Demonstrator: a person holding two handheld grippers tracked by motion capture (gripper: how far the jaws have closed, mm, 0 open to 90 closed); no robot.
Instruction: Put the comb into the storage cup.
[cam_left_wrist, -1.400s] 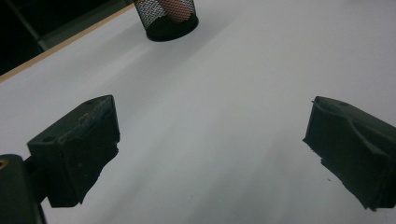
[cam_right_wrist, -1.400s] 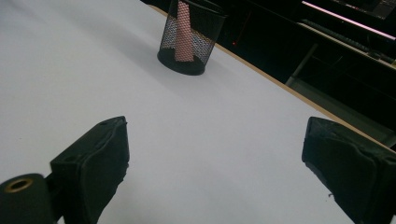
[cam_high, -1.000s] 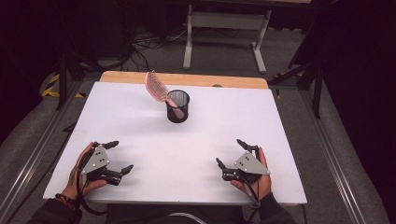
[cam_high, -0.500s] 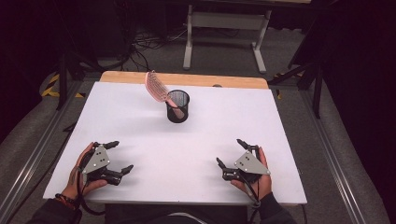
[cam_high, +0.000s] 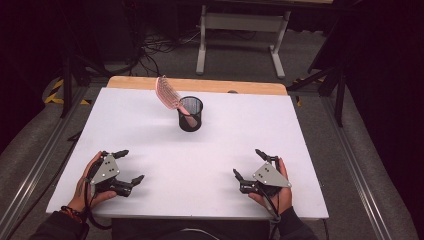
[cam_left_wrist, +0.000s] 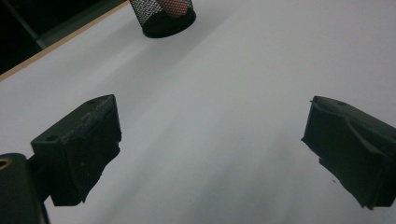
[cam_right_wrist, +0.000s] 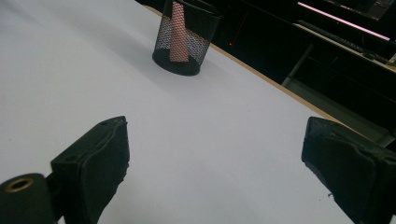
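With no change over the last second, both the left gripper (cam_high: 128, 166) and right gripper (cam_high: 248, 164) rest wide open and empty near the table's (cam_high: 300, 150) front edge, the pink comb (cam_high: 168, 94) already standing in the mesh cup (cam_high: 190, 114).

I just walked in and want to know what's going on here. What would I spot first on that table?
Your eye goes first to the pink comb sticking up at a slant out of the black mesh cup, toward the far side of the white table. Next come the left gripper and right gripper near the front edge, jaws wide apart, holding nothing.
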